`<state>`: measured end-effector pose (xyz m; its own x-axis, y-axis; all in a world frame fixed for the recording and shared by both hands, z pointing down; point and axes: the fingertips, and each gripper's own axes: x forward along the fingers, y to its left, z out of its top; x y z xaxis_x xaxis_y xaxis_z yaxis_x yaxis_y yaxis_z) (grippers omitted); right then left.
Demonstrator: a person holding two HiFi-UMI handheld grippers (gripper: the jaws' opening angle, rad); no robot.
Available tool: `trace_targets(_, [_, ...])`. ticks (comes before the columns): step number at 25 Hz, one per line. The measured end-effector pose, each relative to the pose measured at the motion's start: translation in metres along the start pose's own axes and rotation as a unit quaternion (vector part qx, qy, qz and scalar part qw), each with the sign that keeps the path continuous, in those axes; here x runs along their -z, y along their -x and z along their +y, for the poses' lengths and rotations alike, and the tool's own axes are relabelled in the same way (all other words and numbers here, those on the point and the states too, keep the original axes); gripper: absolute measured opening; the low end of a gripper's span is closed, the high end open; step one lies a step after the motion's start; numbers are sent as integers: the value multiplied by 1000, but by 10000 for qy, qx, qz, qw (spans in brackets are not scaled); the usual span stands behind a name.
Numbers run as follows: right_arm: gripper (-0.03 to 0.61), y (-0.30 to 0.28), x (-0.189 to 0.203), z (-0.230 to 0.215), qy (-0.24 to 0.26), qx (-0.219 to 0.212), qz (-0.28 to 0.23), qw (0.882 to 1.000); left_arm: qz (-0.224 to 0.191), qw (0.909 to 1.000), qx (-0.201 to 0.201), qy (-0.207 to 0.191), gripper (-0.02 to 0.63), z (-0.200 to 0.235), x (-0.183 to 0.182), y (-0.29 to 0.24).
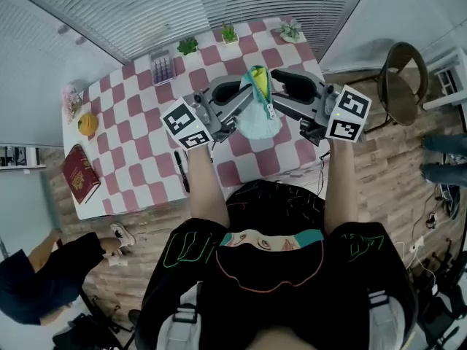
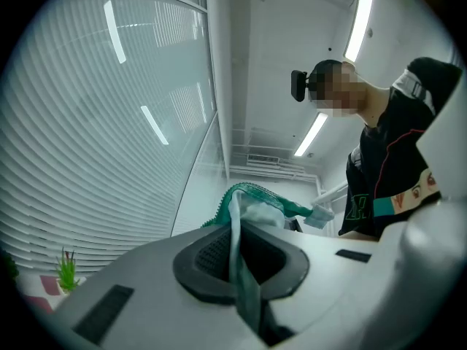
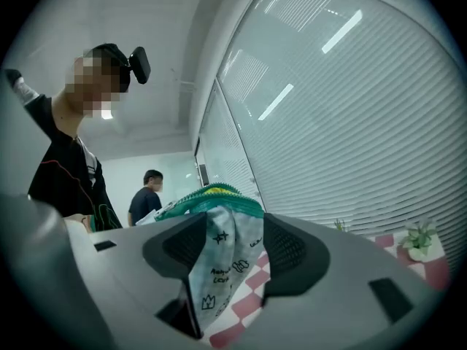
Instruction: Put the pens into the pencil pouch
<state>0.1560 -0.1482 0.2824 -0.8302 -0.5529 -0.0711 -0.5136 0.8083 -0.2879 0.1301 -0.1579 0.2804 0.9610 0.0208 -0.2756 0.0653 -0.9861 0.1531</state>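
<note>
Above the red-and-white checked table [image 1: 139, 141] hangs the pale pencil pouch [image 1: 257, 117], with a green zipper and small black prints. My left gripper [image 1: 243, 99] is shut on a fold of its fabric; in the left gripper view the pouch [image 2: 257, 204] runs as a thin strip between the closed pads of the left gripper [image 2: 237, 259]. My right gripper [image 1: 281, 86] stands open, level with the left one. In the right gripper view the pouch [image 3: 219, 265] hangs loosely between the spread pads of the right gripper [image 3: 232, 248]. A black pen [image 1: 181, 170] lies near the table's front edge.
A red book [image 1: 79, 173] and an orange ball [image 1: 87, 124] lie at the table's left. A purple rack [image 1: 163, 68] and small plants [image 1: 187, 46] [image 1: 229, 33] [image 1: 291, 30] stand along the far edge. A chair [image 1: 398, 86] is at the right; other people stand nearby.
</note>
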Motion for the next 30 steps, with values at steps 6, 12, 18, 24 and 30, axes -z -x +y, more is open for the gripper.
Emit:
trace_targets(6, [229,-17,10,22,167,-604,309,9976,237,9992,303,101,6,-17,6,6])
trace_targets(12, [170,-27,18,33,400,-793,463,9950,235,9996,128,49,6,-20,5,21])
trace_targets(18, [38,-31,27,38,425,-806,550,9943,147,9998,-100,54,6,-22,4,40])
trace_targets(24, [23,-36,32,43,436,-905,511,9936,63,9994,-342,13,6,-24,3,57])
trace_targets(30, [18,-36,34,47,485,-1030,490,9923,36,9987,-501,-66,8,-29,0,73])
